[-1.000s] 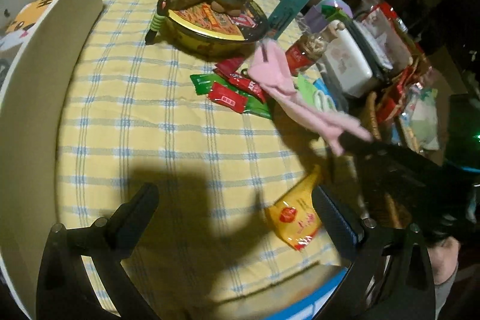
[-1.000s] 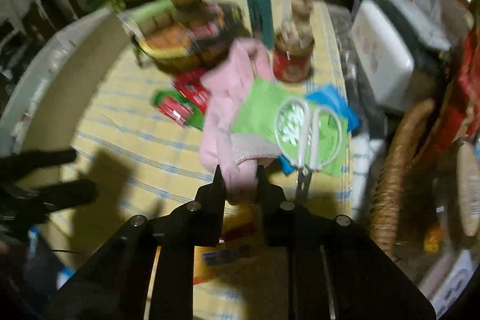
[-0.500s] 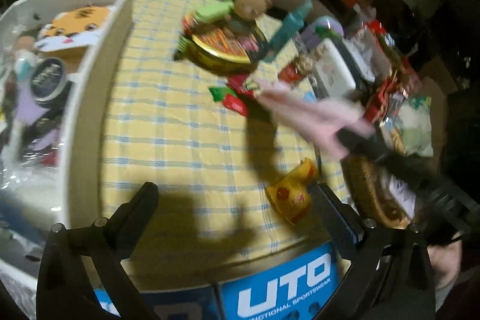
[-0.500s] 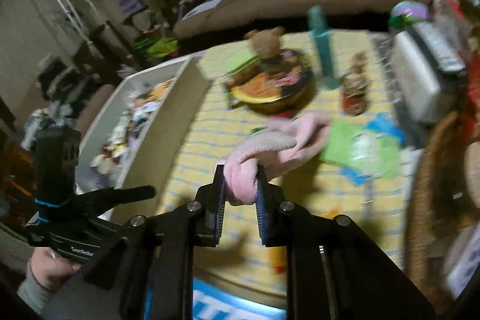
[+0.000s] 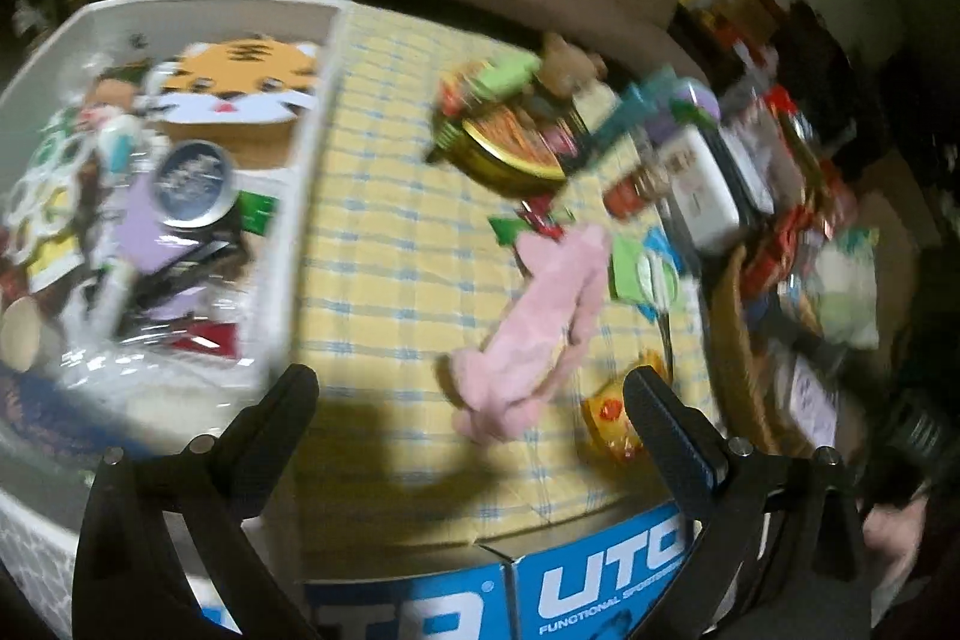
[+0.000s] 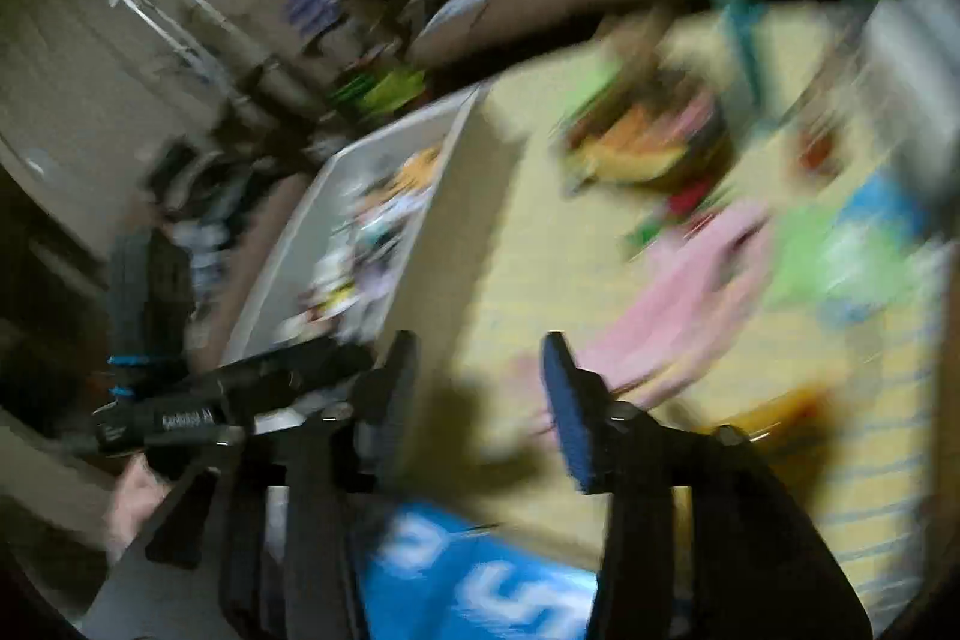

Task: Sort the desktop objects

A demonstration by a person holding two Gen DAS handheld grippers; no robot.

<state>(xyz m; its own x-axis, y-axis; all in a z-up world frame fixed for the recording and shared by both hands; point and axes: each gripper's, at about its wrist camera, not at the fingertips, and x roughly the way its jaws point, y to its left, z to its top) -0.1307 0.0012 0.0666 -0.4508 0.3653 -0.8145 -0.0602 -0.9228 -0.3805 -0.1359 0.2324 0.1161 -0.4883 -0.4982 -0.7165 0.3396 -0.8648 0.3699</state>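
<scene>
A pink glove (image 5: 534,328) lies loose on the yellow checked tablecloth (image 5: 390,244), near the front edge; it also shows, blurred, in the right wrist view (image 6: 678,304). My left gripper (image 5: 474,412) is open and empty, low in front of the table. My right gripper (image 6: 480,376) is open and empty, pulled back from the glove. A white bin (image 5: 300,196) with a tiger toy and several items stands at the left. A yellow snack packet (image 5: 612,418) lies beside the glove.
A round tin (image 5: 510,148) with a teddy bear, a teal bottle, red and green packets and a white box (image 5: 702,196) crowd the far right. A wicker basket (image 5: 738,340) stands at the right edge. A blue printed box (image 5: 600,580) is under the table front.
My right gripper has opened and let go of the pink glove, which now lies on the cloth. Both grippers have pulled back and up; the bin's inside has come into view.
</scene>
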